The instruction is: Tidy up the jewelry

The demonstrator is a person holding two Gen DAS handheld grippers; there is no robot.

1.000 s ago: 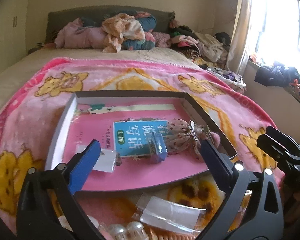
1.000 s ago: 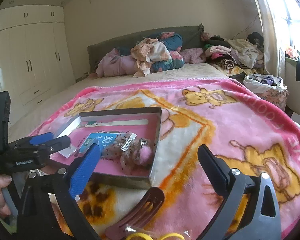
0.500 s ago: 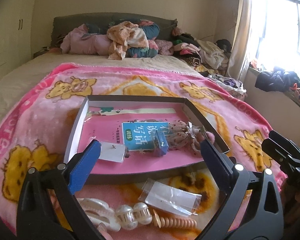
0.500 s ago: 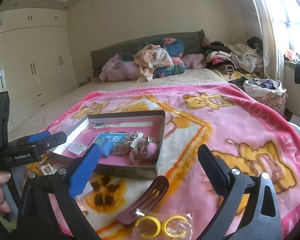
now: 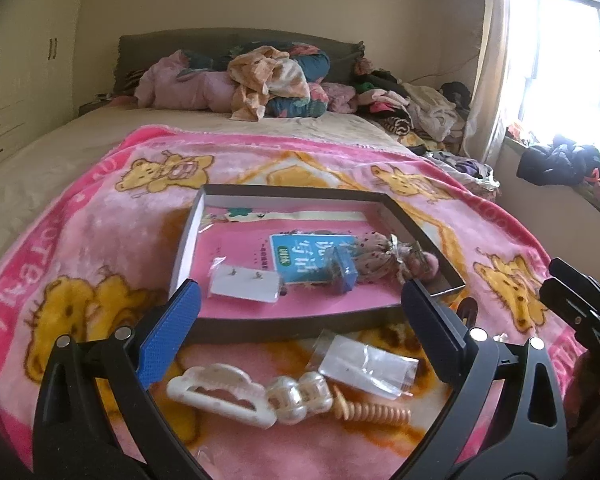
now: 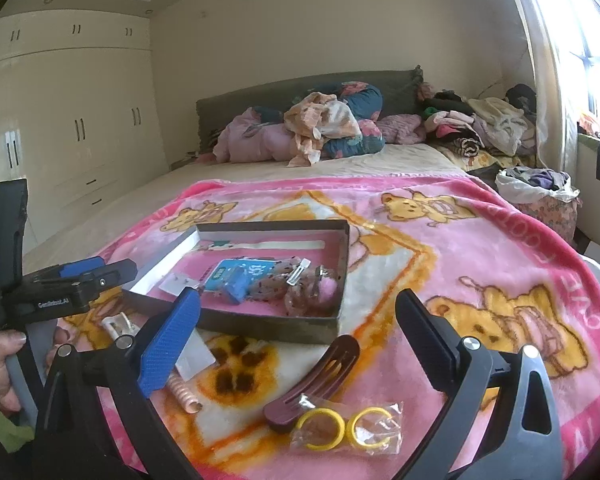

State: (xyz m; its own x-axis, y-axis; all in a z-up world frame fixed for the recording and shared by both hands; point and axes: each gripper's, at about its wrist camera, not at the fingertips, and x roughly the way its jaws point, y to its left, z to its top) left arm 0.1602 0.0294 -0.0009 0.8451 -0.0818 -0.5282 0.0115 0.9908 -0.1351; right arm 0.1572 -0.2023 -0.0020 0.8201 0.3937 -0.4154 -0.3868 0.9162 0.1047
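Both grippers hover spread wide and empty above a pink bear-print blanket (image 5: 100,248). The left gripper (image 5: 300,308) faces a shallow box (image 5: 300,322) holding an earring card (image 5: 246,286), a blue packet (image 5: 312,258) and a dotted scrunchie (image 5: 374,258). In front of the box lie a cream claw clip (image 5: 220,394), a pearly clip (image 5: 300,398) and a clear bag (image 5: 366,362). Under the right gripper (image 6: 296,336) lie a maroon hair clip (image 6: 314,384) and 2 bagged yellow rings (image 6: 346,428).

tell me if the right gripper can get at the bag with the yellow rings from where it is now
Probably yes. The right gripper is open and holds nothing, and the bag of yellow rings lies on the blanket just ahead between its fingers, nothing on top. Only the dark red hair clip touches its left edge.
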